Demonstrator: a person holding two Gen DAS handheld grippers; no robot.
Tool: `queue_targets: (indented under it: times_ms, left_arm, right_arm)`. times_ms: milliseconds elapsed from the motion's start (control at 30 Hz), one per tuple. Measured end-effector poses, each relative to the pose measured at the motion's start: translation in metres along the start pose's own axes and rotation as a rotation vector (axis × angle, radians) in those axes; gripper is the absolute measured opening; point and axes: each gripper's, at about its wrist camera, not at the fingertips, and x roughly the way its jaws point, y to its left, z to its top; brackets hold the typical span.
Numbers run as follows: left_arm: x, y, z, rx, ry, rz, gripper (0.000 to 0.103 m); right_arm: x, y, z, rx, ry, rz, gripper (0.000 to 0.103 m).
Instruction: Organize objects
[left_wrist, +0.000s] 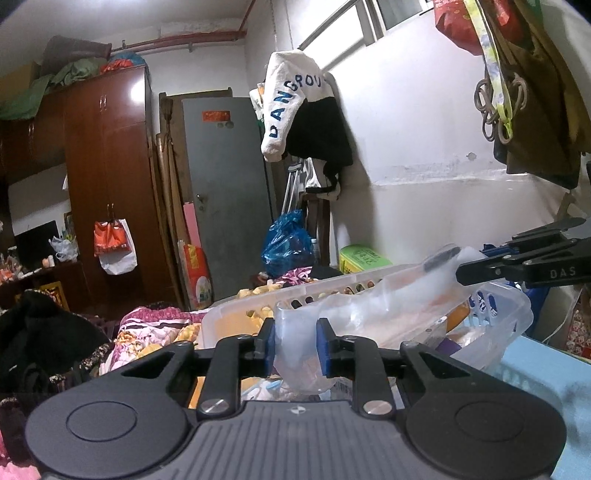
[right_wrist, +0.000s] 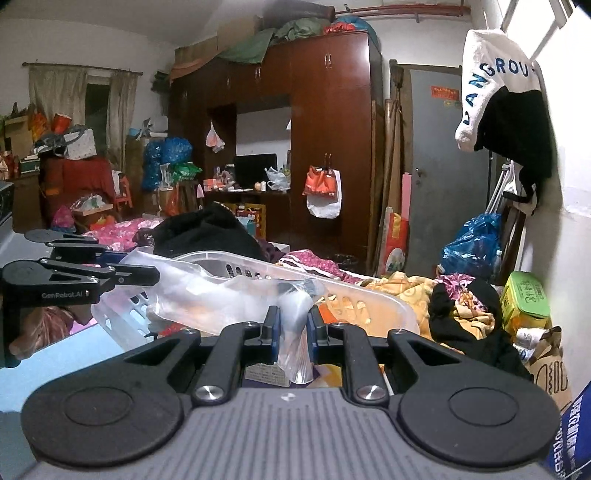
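A clear plastic bag (left_wrist: 369, 306) with pale contents hangs stretched between my two grippers, above a translucent plastic basket (left_wrist: 236, 314). My left gripper (left_wrist: 297, 347) is shut on one end of the bag. My right gripper (right_wrist: 291, 330) is shut on the other end of the bag (right_wrist: 221, 295). In the left wrist view the right gripper (left_wrist: 461, 275) comes in from the right. In the right wrist view the left gripper (right_wrist: 155, 275) comes in from the left, above the basket (right_wrist: 369, 299).
The basket rests on a light blue surface (left_wrist: 535, 373). Behind it lie patterned bedding (right_wrist: 406, 288) and dark clothes (right_wrist: 476, 325). A green box (right_wrist: 524, 299) and a blue bag (right_wrist: 472, 243) stand by the white wall. A brown wardrobe (right_wrist: 332, 129) stands at the back.
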Motion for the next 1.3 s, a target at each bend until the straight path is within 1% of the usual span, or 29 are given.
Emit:
queue_targets:
  times_ms: [33, 67, 133, 167, 200, 233, 267, 300, 333, 367, 400, 433, 500, 533, 567, 600, 667, 733, 833, 900, 967, 1033, 1100, 1167, 1233, 1300]
  left_arm:
    - [0.001, 0.0, 0.0, 0.003, 0.002, 0.009, 0.034]
    - [0.003, -0.001, 0.0, 0.01, 0.005, 0.026, 0.039]
    - [0.004, -0.003, -0.001, 0.022, 0.005, 0.06, 0.049]
    - [0.004, -0.002, -0.003, 0.018, 0.004, 0.061, 0.06]
    - [0.003, -0.001, -0.004, 0.012, -0.001, 0.068, 0.067]
    - [0.001, -0.001, -0.005, 0.004, -0.011, 0.078, 0.068]
    - [-0.001, 0.0, -0.004, -0.003, -0.02, 0.085, 0.069]
    - [-0.005, 0.0, -0.003, -0.013, -0.034, 0.092, 0.072]
    - [-0.009, 0.0, -0.003, -0.022, -0.048, 0.105, 0.074]
    - [-0.013, 0.0, -0.001, -0.024, -0.058, 0.116, 0.079]
    - [-0.016, -0.001, 0.0, -0.024, -0.069, 0.127, 0.083]
    - [-0.019, -0.003, 0.001, -0.024, -0.078, 0.135, 0.085]
    - [-0.025, -0.005, 0.002, -0.033, -0.088, 0.132, 0.091]
    - [-0.028, -0.006, 0.003, -0.04, -0.092, 0.126, 0.094]
    - [-0.03, -0.008, 0.003, -0.044, -0.095, 0.124, 0.101]
    - [-0.033, -0.011, 0.004, -0.045, -0.094, 0.128, 0.103]
    - [-0.037, -0.017, 0.006, -0.058, -0.085, 0.145, 0.103]
    - [-0.041, -0.021, 0.007, -0.081, -0.06, 0.147, 0.103]
    - [-0.052, -0.028, 0.006, -0.096, -0.035, 0.122, 0.103]
    - [-0.061, -0.036, 0.003, -0.086, -0.021, 0.116, 0.103]
    - [-0.073, -0.042, -0.001, -0.092, -0.007, 0.112, 0.103]
    - [-0.086, -0.043, -0.011, -0.14, 0.01, 0.099, 0.103]
    - [-0.098, -0.044, -0.026, -0.18, 0.037, 0.068, 0.103]
    - [-0.11, -0.047, -0.038, -0.185, 0.049, 0.056, 0.103]
    - [-0.121, -0.048, -0.044, -0.185, 0.035, 0.068, 0.103]
    - [-0.131, -0.047, -0.044, -0.194, 0.022, 0.079, 0.103]
  right_arm:
    - [0.001, -0.001, 0.001, 0.001, 0.001, 0.0, 0.017]
    - [0.001, -0.001, 0.001, 0.002, 0.002, -0.001, 0.02]
    - [0.003, -0.004, 0.003, 0.004, 0.004, -0.007, 0.036]
    - [0.003, -0.004, 0.003, 0.002, -0.001, -0.021, 0.044]
    - [0.004, -0.007, 0.004, -0.002, -0.006, -0.036, 0.047]
    - [0.004, -0.008, 0.004, -0.001, -0.006, -0.044, 0.05]
    - [0.004, -0.01, 0.005, 0.005, -0.006, -0.054, 0.058]
    - [0.003, -0.01, 0.005, 0.01, -0.008, -0.071, 0.07]
    - [0.002, -0.009, 0.005, 0.006, -0.012, -0.093, 0.077]
    - [0.001, -0.008, 0.004, -0.006, -0.02, -0.109, 0.09]
    - [0.0, -0.006, 0.005, -0.02, -0.029, -0.122, 0.096]
    - [-0.003, -0.003, 0.005, -0.034, -0.039, -0.132, 0.097]
    - [-0.007, 0.002, 0.006, -0.045, -0.059, -0.14, 0.103]
    - [-0.008, 0.003, 0.008, -0.043, -0.067, -0.144, 0.103]
    - [-0.01, 0.004, 0.009, -0.038, -0.07, -0.142, 0.103]
    - [-0.011, 0.005, 0.01, -0.031, -0.069, -0.137, 0.103]
    - [-0.011, 0.005, 0.012, -0.016, -0.06, -0.13, 0.103]
    - [-0.014, 0.01, 0.012, -0.01, -0.061, -0.143, 0.103]
    - [-0.022, 0.016, 0.008, 0.0, -0.065, -0.158, 0.103]
    - [-0.026, 0.018, 0.007, 0.018, -0.044, -0.176, 0.103]
    - [-0.028, 0.02, 0.007, 0.028, 0.014, -0.193, 0.103]
    - [-0.034, 0.025, 0.006, 0.031, 0.049, -0.218, 0.103]
    - [-0.046, 0.027, 0.002, 0.029, 0.034, -0.222, 0.103]
    - [-0.057, 0.028, -0.003, 0.059, 0.027, -0.21, 0.103]
    - [-0.065, 0.032, -0.007, 0.085, 0.04, -0.244, 0.103]
    - [-0.073, 0.041, -0.011, 0.053, 0.035, -0.3, 0.103]
